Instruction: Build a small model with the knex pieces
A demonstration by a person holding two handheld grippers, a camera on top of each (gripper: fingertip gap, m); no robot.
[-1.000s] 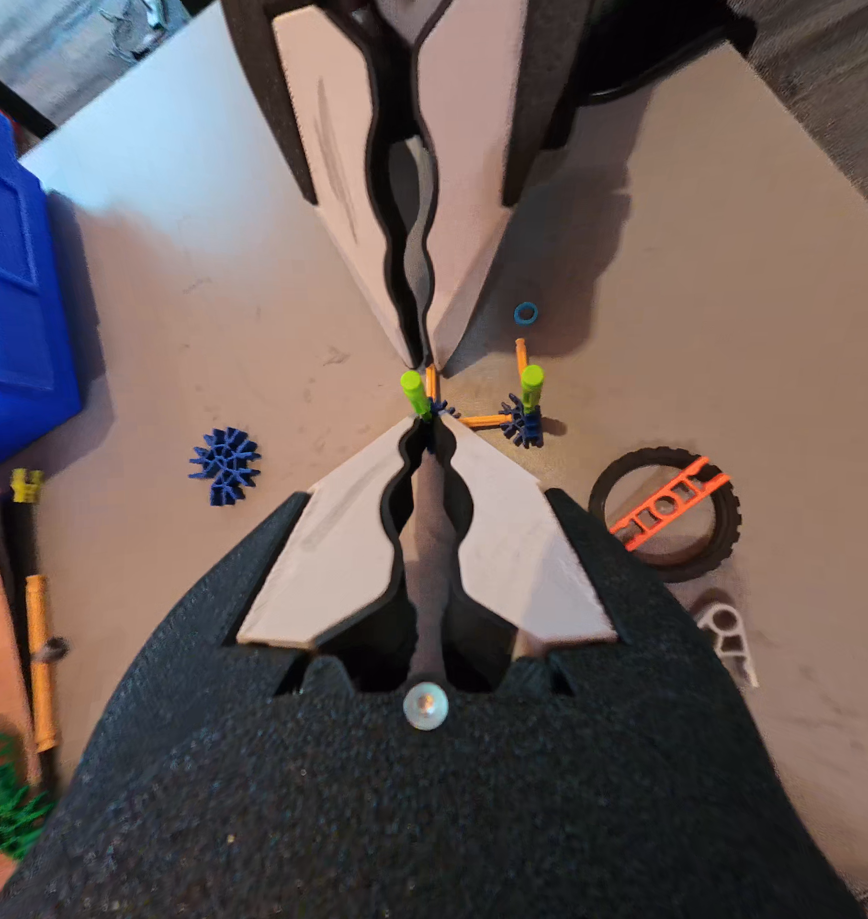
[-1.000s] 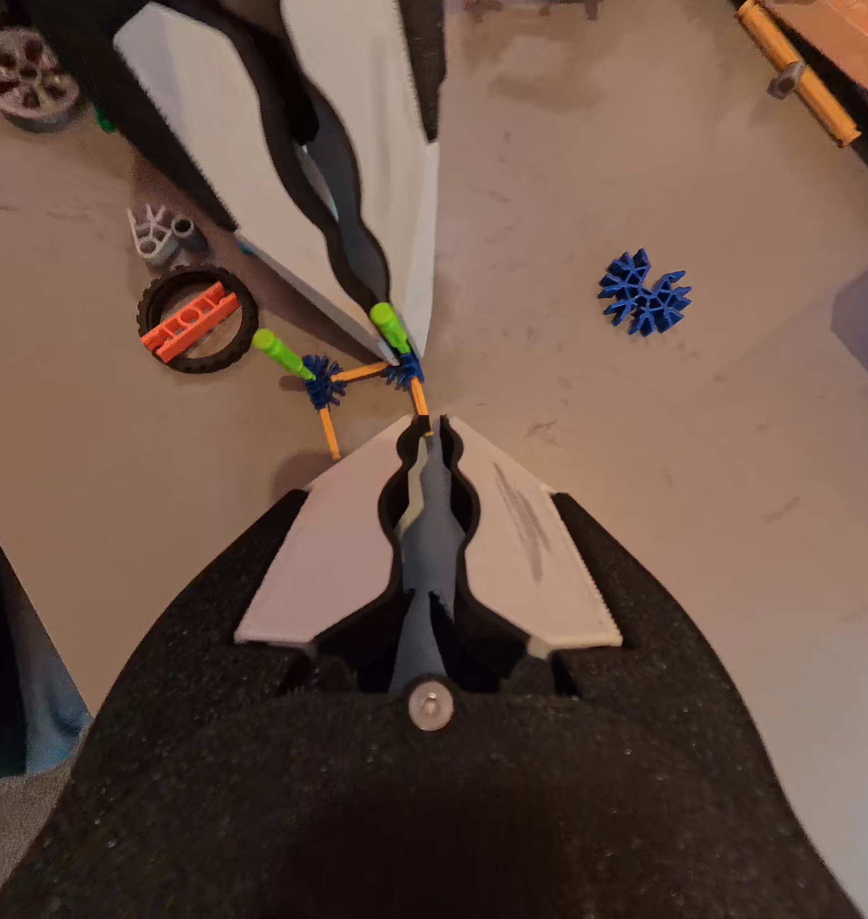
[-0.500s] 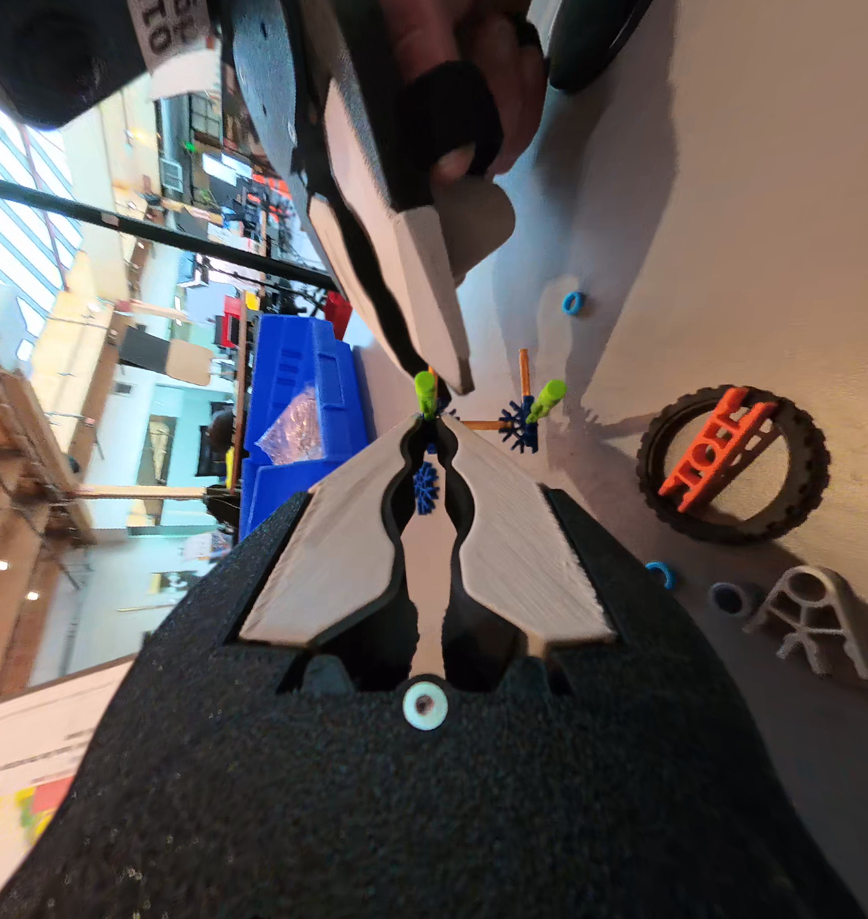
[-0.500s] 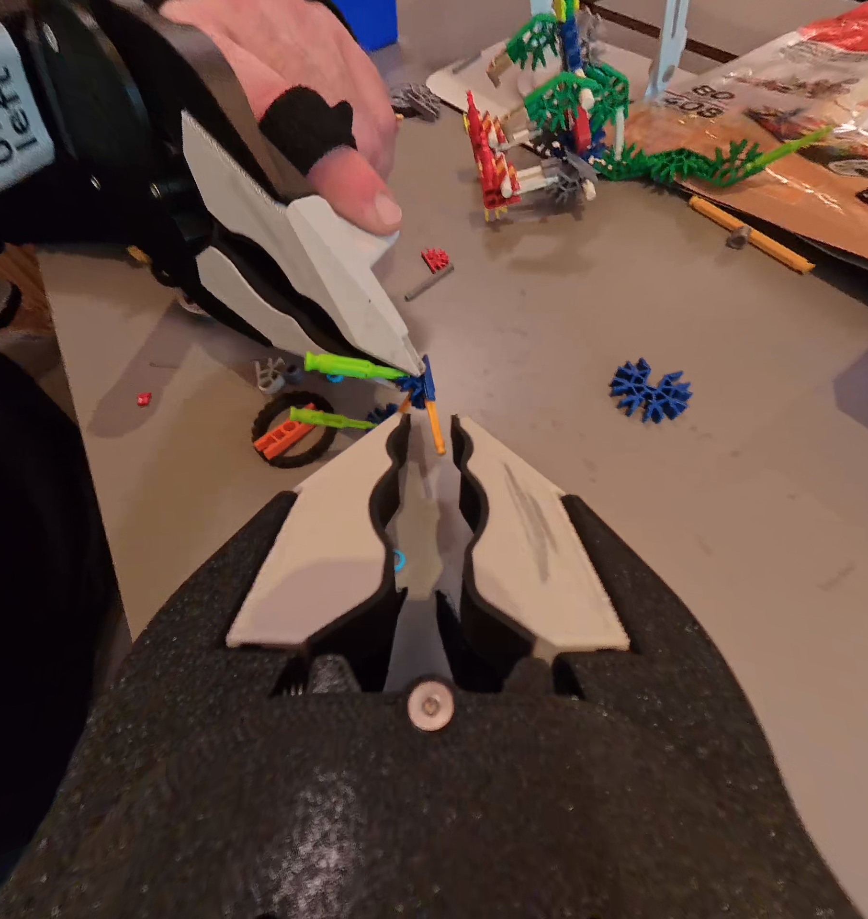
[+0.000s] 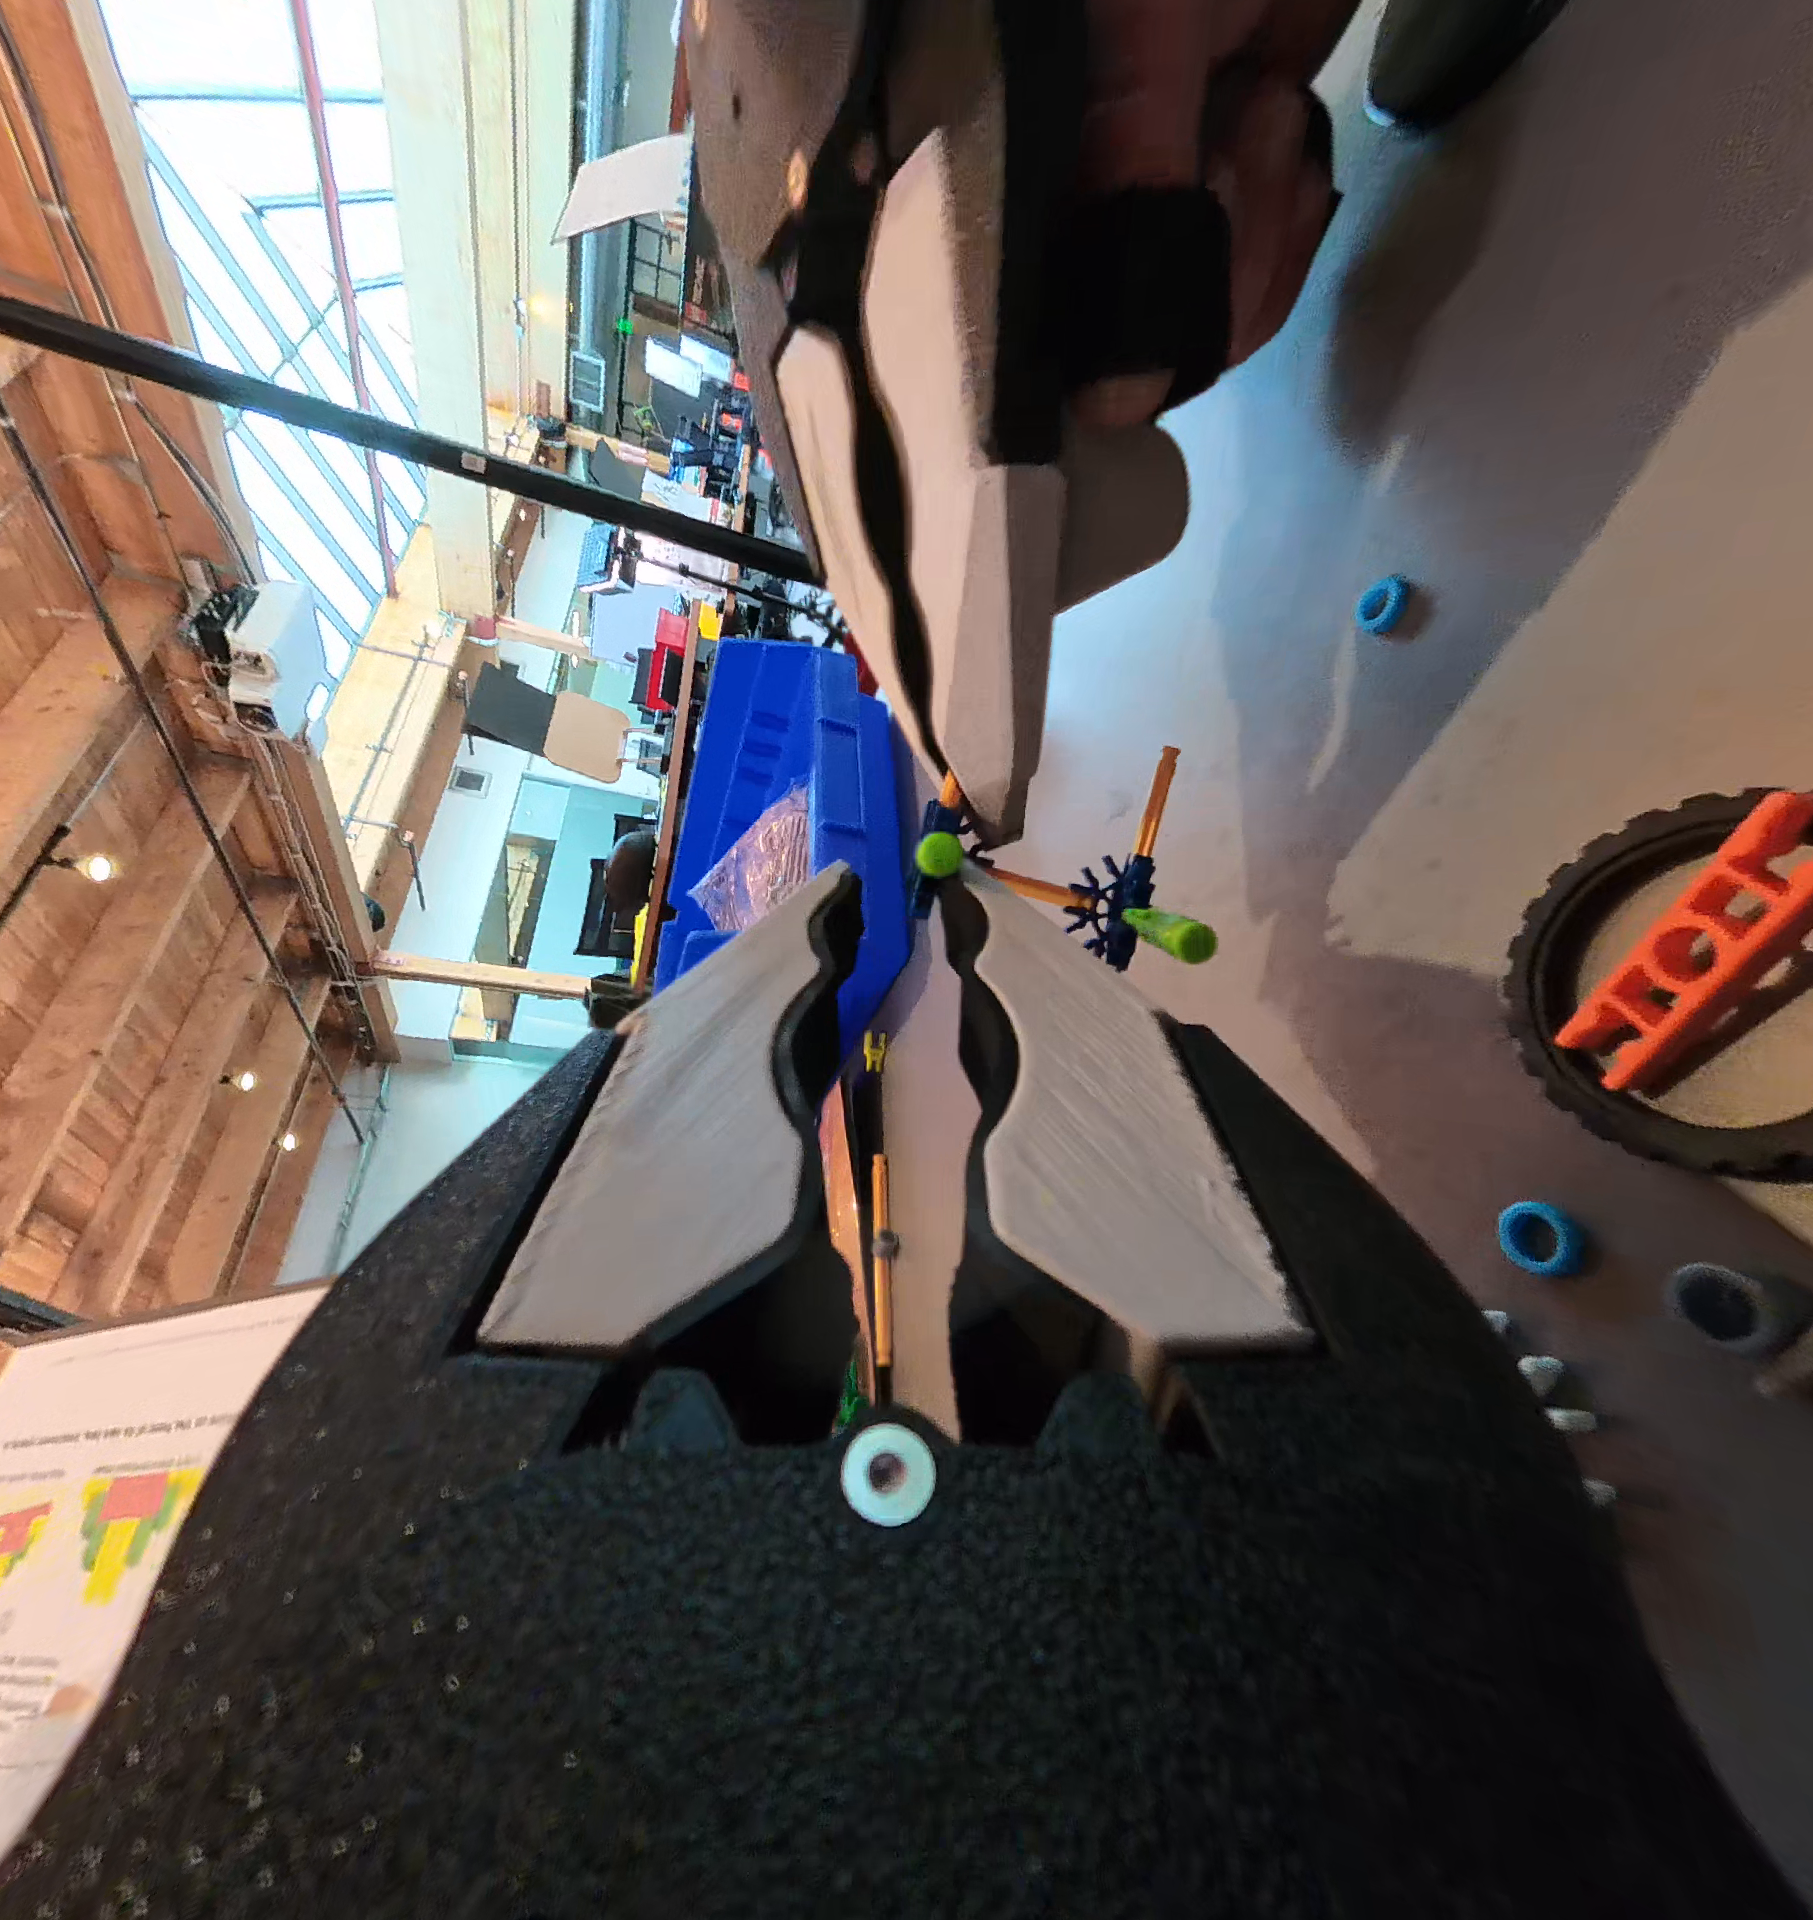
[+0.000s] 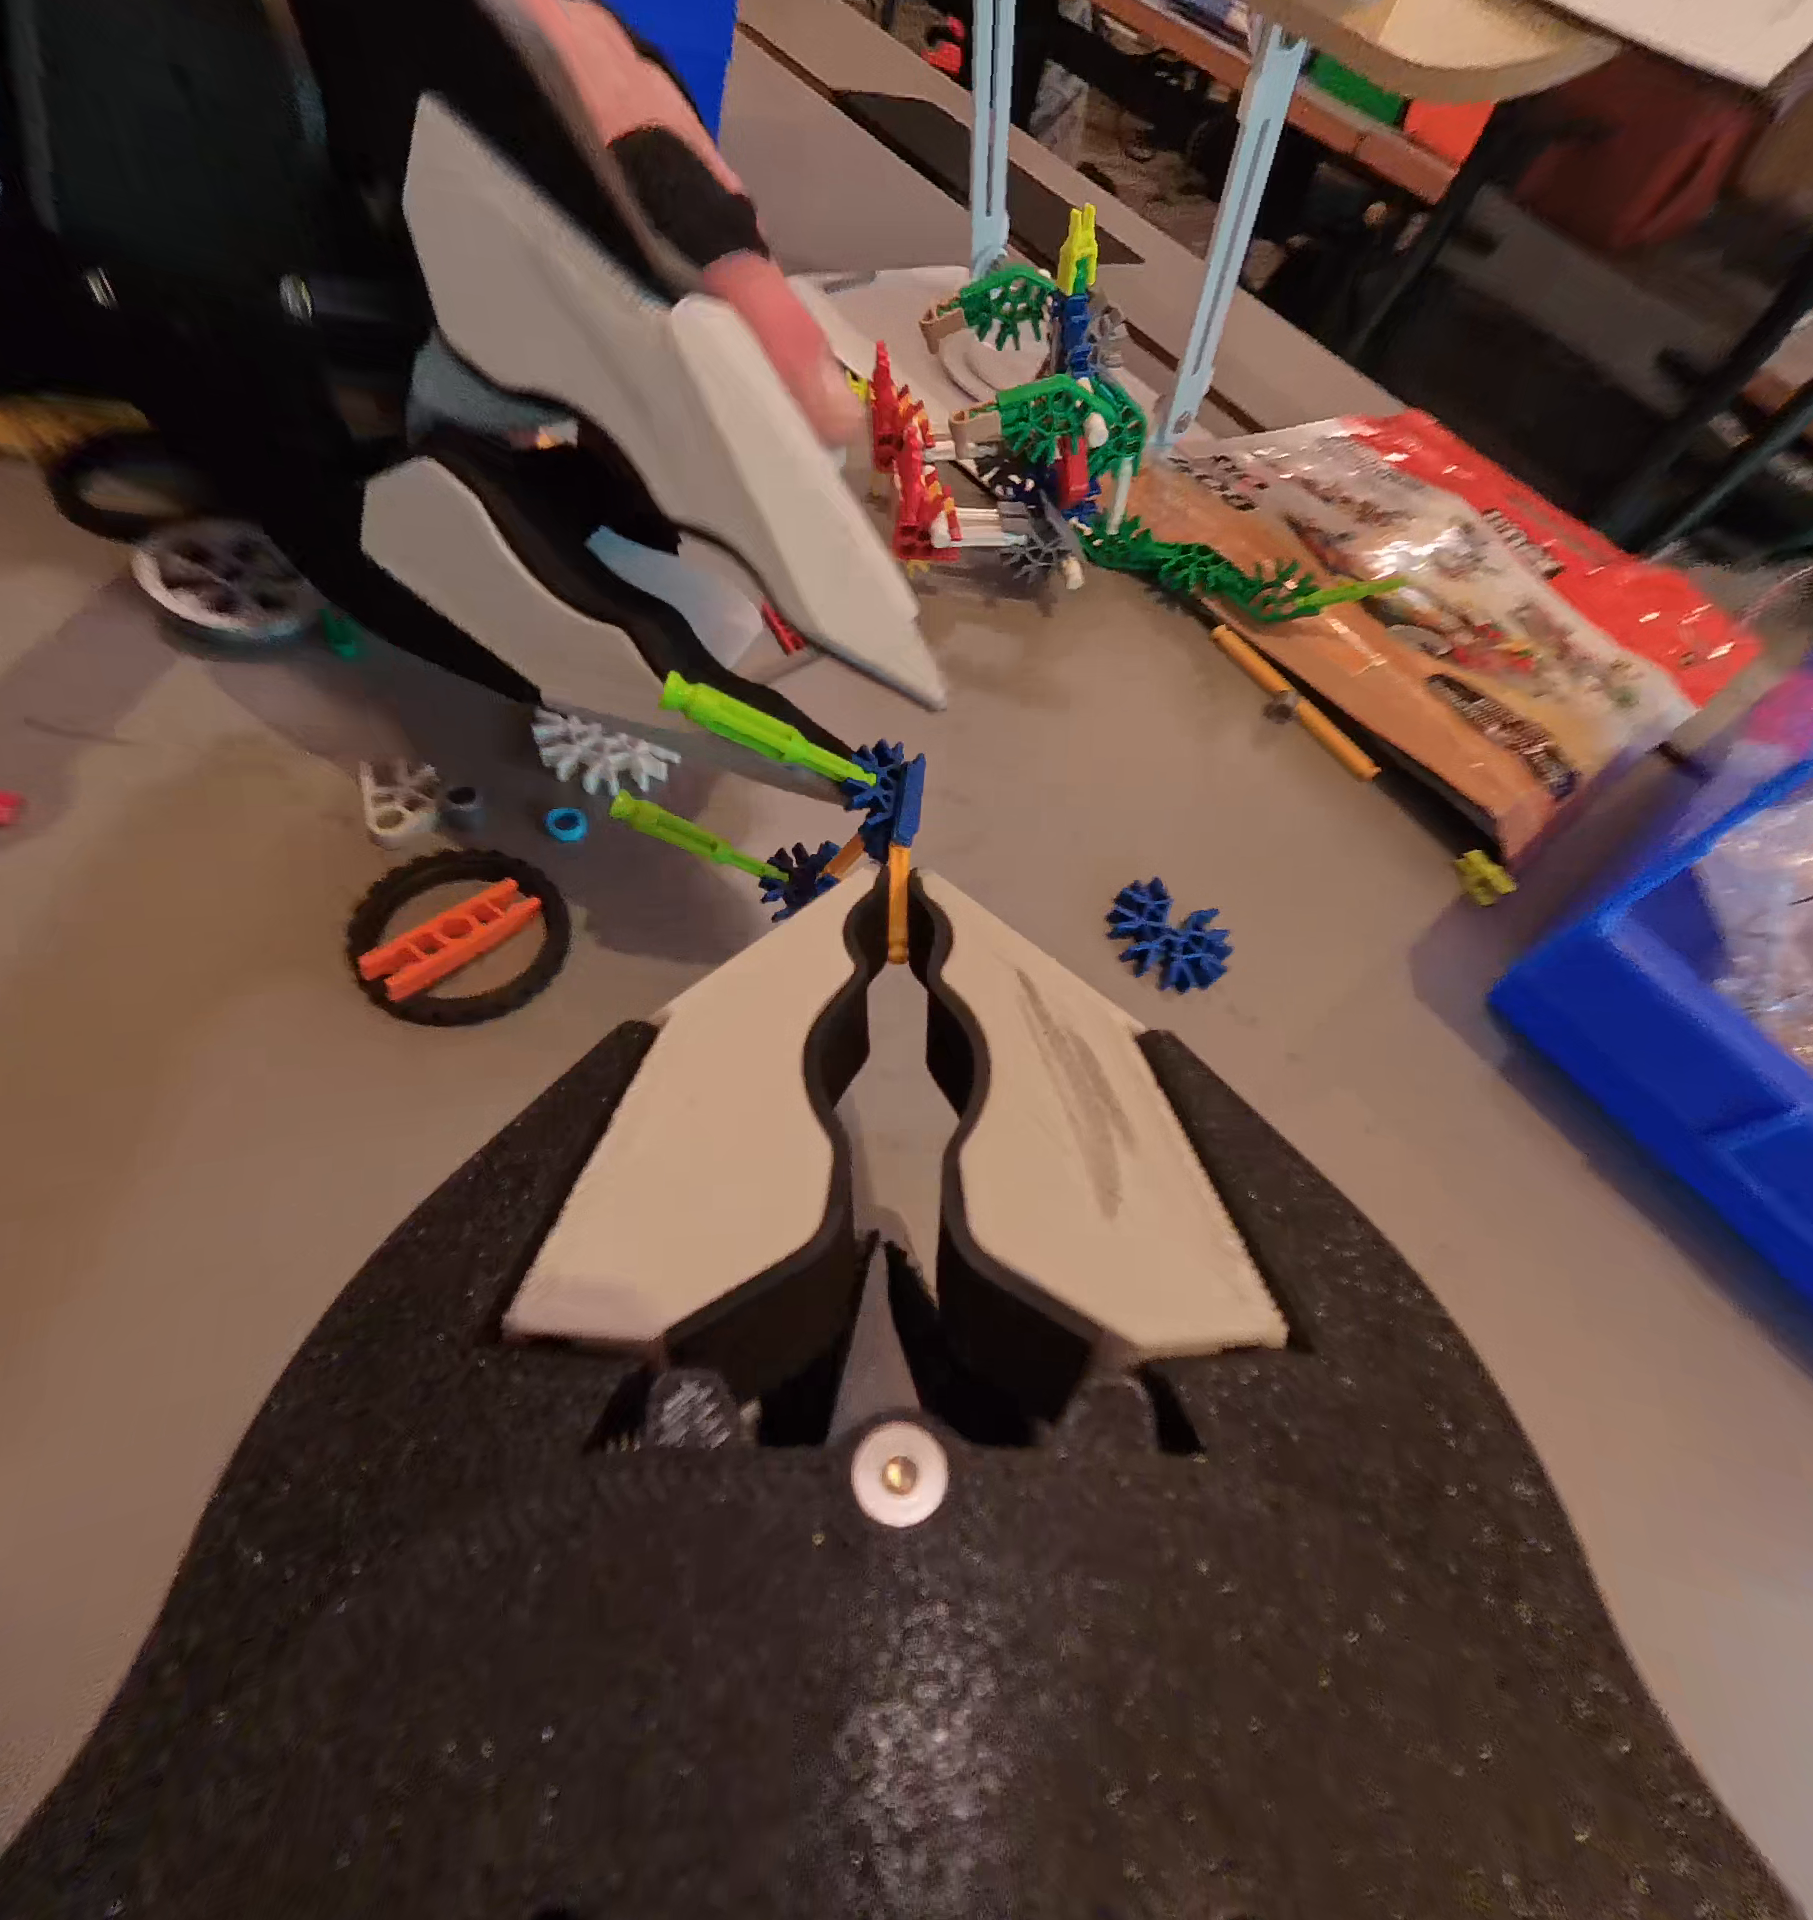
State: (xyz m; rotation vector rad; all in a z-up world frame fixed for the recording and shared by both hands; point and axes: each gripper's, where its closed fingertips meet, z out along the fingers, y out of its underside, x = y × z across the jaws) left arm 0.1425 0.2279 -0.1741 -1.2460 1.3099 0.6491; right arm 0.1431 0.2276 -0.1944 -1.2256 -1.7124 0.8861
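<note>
A small rod-and-connector assembly has two blue snowflake connectors (image 6: 881,790), two green rods (image 6: 756,732) and thin orange rods (image 6: 897,920). My right gripper (image 6: 894,885) is shut on one orange rod and holds the assembly above the grey table (image 6: 985,748). My left gripper (image 5: 902,883) is open, its fingers (image 6: 756,499) spread around the upper connector and green rod, gripping nothing. In the left wrist view the assembly (image 5: 1110,904) hangs just past my left fingertips, with the right gripper (image 5: 985,821) coming in from above.
A black tyre (image 6: 362,914) with an orange piece (image 6: 450,935) in it lies at the left. A blue double connector (image 6: 1167,935), a white connector (image 6: 601,753), blue rings (image 5: 1536,1236), a built model (image 6: 1037,436), a parts bag (image 6: 1453,582) and a blue bin (image 6: 1712,1039) surround the spot.
Both grippers tilted up from looking straight down. The assembly came off the table in the right gripper. The left gripper opened and let go of it.
</note>
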